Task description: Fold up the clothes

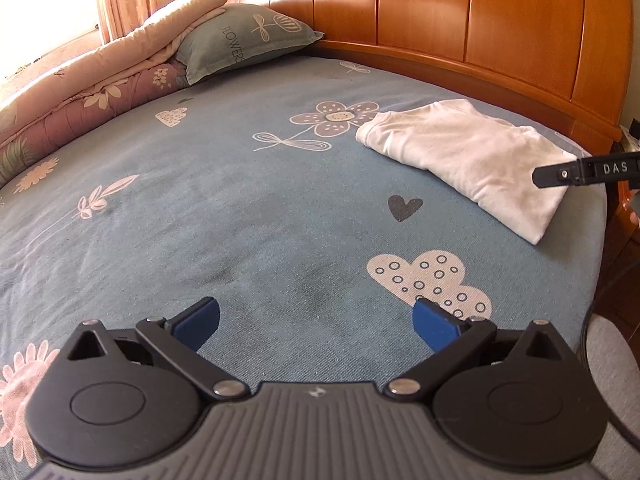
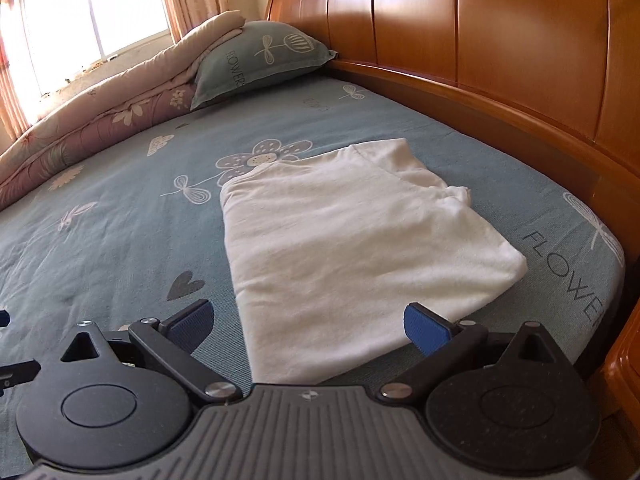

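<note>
White shirt (image 2: 344, 248) lies folded into a rough rectangle on the blue sheet (image 2: 120, 240), near the headboard (image 2: 480, 60), at the bed's right corner. Its near edge is cut off behind the right gripper (image 2: 308, 324) body; underside layers hidden, sleeves tucked, can't tell how many folds. Collar end points toward the pillow (image 2: 260, 56). Right gripper jaws spread wide, empty, hovering over the shirt's near edge. Left gripper (image 1: 316, 324) also spread, empty, above bare sheet well left of the shirt (image 1: 468, 160). Rolled quilt (image 1: 80, 84) beside the pillow.
</note>
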`<action>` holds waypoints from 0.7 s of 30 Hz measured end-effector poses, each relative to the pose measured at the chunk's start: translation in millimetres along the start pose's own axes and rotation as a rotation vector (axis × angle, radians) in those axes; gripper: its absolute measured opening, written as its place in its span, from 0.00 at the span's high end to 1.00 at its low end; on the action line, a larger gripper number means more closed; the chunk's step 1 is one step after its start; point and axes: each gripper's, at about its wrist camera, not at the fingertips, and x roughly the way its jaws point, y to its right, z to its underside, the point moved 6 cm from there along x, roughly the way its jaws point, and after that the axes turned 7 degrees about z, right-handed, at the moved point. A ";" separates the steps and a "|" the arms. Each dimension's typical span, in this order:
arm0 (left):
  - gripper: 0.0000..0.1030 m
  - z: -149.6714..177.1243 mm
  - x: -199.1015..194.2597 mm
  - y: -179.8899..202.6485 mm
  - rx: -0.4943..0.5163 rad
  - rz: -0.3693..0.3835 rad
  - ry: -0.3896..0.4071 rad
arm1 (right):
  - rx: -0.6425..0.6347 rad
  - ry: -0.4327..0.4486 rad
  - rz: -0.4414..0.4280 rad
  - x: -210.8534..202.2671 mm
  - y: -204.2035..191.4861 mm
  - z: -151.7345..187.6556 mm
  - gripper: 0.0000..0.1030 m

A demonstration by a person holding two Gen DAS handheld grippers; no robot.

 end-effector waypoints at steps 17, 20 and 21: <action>0.01 -14.9 -54.7 39.5 0.018 -0.011 0.142 | -0.035 0.009 0.005 -89.4 -35.6 25.1 0.00; 0.01 -13.5 -62.8 47.6 0.013 0.010 0.157 | -0.048 0.005 0.015 -100.3 -43.0 34.0 0.00; 0.01 -13.2 -65.2 50.0 0.008 0.017 0.160 | -0.052 0.002 0.017 -103.9 -45.5 37.4 0.00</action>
